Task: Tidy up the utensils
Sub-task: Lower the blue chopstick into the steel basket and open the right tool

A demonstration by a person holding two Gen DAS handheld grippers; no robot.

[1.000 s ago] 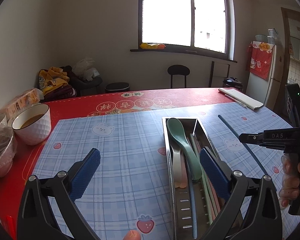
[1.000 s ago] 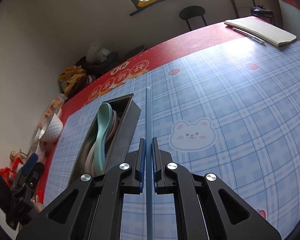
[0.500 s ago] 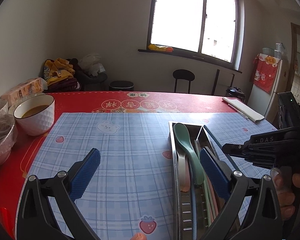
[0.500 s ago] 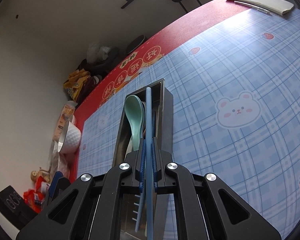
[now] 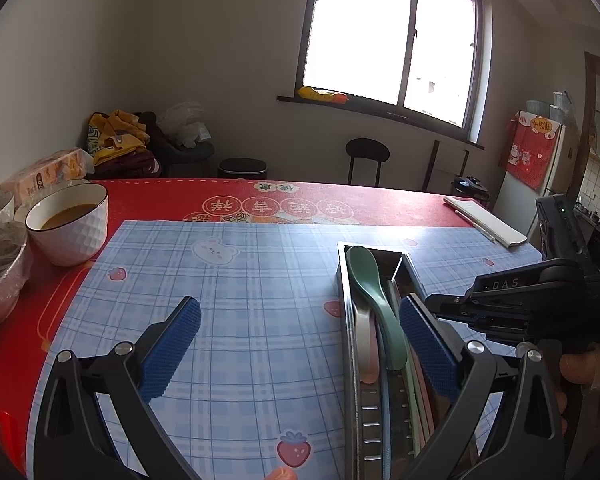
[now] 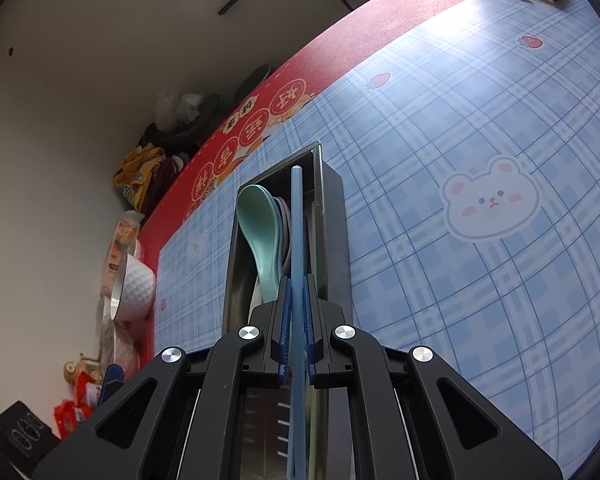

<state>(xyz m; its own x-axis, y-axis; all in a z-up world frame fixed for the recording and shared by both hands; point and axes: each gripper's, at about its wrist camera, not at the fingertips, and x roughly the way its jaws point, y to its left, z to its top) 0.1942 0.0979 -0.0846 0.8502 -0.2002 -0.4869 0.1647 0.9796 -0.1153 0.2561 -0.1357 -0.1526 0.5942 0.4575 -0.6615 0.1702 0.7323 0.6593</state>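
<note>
Right gripper (image 6: 296, 312): clamped tight on a blue chopstick (image 6: 296, 240), held lengthwise right over the tray (image 6: 334, 240).
Left gripper (image 5: 300, 344): fingers spread wide, nothing held, hovered low at the tray's near end.
Tray: metal, sat on the plaid mat (image 5: 228, 300), already loaded with a green spoon (image 5: 374, 296) plus other pastel utensils.
Bowl (image 5: 70, 232): white, off left on the red tablecloth (image 5: 148, 196), well apart from the tray.

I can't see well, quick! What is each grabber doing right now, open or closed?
Left gripper: open, holding nothing.
Right gripper: closed on a blue chopstick, over the metal tray.
</note>
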